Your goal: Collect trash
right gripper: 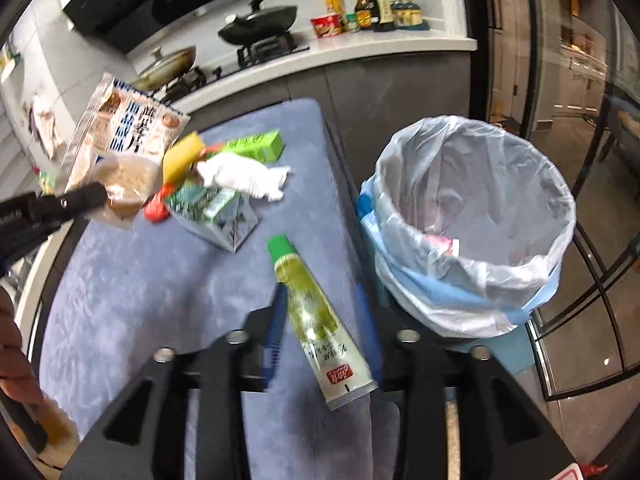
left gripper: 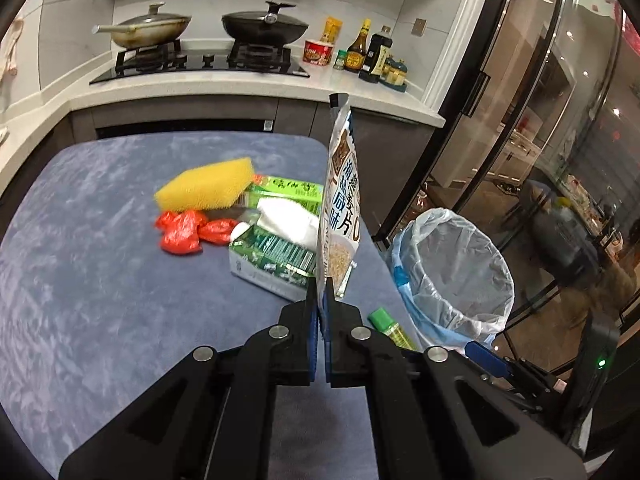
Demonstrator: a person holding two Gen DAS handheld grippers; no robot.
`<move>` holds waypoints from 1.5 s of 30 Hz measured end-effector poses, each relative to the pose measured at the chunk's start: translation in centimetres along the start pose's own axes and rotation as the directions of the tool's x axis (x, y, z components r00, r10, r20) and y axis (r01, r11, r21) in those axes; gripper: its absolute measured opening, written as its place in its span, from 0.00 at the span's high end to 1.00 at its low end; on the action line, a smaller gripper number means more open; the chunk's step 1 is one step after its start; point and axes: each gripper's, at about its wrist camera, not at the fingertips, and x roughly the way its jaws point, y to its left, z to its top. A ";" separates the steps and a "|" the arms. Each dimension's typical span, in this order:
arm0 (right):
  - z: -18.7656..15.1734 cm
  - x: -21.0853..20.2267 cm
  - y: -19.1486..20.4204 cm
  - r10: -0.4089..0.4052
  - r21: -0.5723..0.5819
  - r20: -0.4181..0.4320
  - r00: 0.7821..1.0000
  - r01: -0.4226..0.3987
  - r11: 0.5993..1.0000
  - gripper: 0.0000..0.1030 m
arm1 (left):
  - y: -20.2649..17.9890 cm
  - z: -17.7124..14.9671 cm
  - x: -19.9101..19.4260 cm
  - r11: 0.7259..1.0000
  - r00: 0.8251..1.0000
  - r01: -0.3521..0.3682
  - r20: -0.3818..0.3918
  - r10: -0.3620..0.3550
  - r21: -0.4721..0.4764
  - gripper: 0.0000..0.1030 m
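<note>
The left gripper (left gripper: 320,300) has its fingers clamped on an oatmeal packet (left gripper: 340,200), held upright above the blue-covered counter (left gripper: 100,240). The right gripper (right gripper: 320,320) hangs with fingers apart around a green-capped tube (right gripper: 312,312) that lies on the cloth. The lined bin (right gripper: 472,224) at three o'clock holds little, so most remains: a sponge (left gripper: 208,188), red wrappers (left gripper: 184,232), cartons (left gripper: 272,260) and tissue (left gripper: 288,220) clustered at twelve. Beyond, a kitchen stove (left gripper: 200,60) carries two pans.
</note>
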 end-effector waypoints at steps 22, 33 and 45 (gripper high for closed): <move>-0.7 5.2 1.4 -0.033 -0.070 -0.105 0.994 0.026 0.997 0.72 | 2.2 -1.7 -0.4 0.999 0.999 -0.030 -0.038 0.029 -0.035 0.98; 1.4 0.4 0.7 -0.002 0.006 0.014 1.000 0.002 1.000 0.72 | -1.1 -0.5 0.2 0.999 0.999 0.024 -0.030 -0.023 0.022 0.98; 6.2 -0.5 -9.8 -0.172 0.213 0.054 0.984 0.157 0.964 0.72 | -11.9 2.3 7.6 0.965 0.975 0.210 -0.102 -0.196 0.158 0.98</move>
